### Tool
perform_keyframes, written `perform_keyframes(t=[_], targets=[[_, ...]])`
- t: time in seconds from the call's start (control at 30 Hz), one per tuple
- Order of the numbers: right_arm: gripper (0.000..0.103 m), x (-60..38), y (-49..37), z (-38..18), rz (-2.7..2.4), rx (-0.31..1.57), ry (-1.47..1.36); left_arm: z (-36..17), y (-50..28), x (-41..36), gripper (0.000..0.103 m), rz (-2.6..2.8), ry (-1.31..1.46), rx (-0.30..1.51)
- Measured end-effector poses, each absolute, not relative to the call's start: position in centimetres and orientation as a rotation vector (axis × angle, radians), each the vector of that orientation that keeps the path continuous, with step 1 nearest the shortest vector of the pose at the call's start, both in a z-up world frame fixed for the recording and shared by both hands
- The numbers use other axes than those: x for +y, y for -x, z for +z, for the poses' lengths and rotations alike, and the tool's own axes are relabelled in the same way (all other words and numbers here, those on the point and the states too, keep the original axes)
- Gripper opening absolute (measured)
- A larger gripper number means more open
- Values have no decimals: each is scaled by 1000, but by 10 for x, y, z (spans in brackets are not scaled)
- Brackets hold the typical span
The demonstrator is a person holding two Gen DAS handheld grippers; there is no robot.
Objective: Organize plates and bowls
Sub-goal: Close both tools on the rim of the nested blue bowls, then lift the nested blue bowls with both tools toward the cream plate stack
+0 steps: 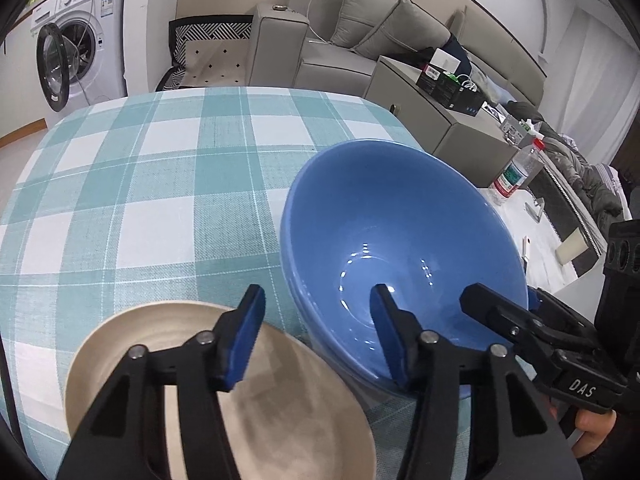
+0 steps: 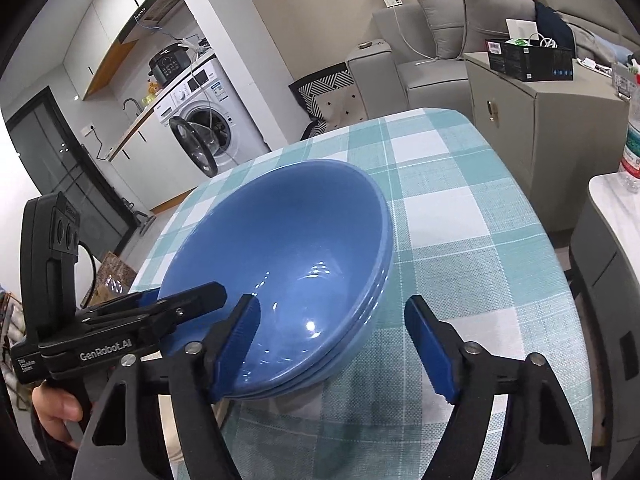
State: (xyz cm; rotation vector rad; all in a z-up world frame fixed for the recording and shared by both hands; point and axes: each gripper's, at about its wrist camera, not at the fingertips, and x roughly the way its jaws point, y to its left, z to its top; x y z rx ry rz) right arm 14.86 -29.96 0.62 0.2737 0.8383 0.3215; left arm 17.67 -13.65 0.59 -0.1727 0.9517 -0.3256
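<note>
Blue bowls (image 1: 400, 240) beside beige plate (image 1: 192, 368) on checked tablecloth (image 1: 160, 184).

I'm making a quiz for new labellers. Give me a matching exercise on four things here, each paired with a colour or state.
Things:
1. bowl
2. plate
3. tablecloth
4. washer door

Colour or state:
A. beige
B. swung open
C. teal and white check
D. blue

Pairs: 1-D, 2-A, 3-C, 4-B
</note>
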Motion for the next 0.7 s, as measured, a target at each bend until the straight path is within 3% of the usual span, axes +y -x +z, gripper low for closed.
perform_keyframes(t=[0.17,0.3,0.7], targets=[[57,-299,-146,8,319,833,-279,11,-173,-141,40,-342,165,941],[52,-301,-145,10,310,834,-282,13,-172,-142,38,-332,148,936],[50,-299,-144,13,295,835,-262,14,-172,-146,37,-313,114,935]])
